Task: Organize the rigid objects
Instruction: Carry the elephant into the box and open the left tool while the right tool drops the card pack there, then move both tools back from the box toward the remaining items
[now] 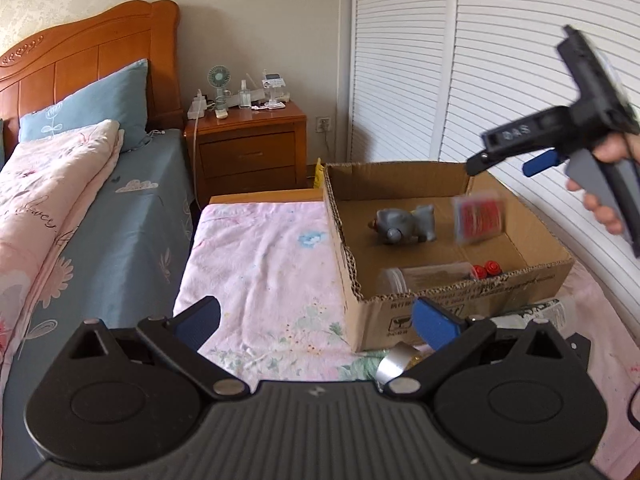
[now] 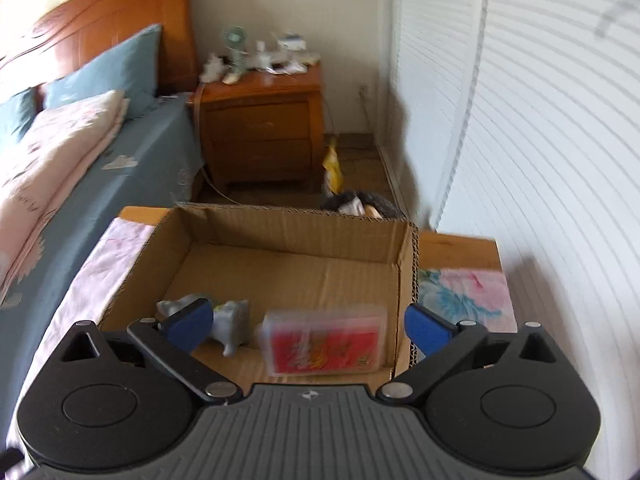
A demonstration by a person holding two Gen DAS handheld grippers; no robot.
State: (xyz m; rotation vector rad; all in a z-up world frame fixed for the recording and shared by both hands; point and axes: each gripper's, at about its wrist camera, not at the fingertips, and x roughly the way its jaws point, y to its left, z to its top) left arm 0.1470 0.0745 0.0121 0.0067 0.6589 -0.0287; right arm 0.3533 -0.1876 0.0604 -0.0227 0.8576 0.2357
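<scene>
Right gripper hangs wide open over the box, red card pack blurred directly below its spread fingers.

One cardboard box serves as the landmark: inside it lie one grey animal figurine, one red card pack blurred near the right wall, one clear container against the near wall, and two red caps at that container's end. Just outside the box's near wall sit one silver tape roll and one printed bottle. Beyond the box's far wall stand one wooden nightstand and one yellow bag.
</scene>
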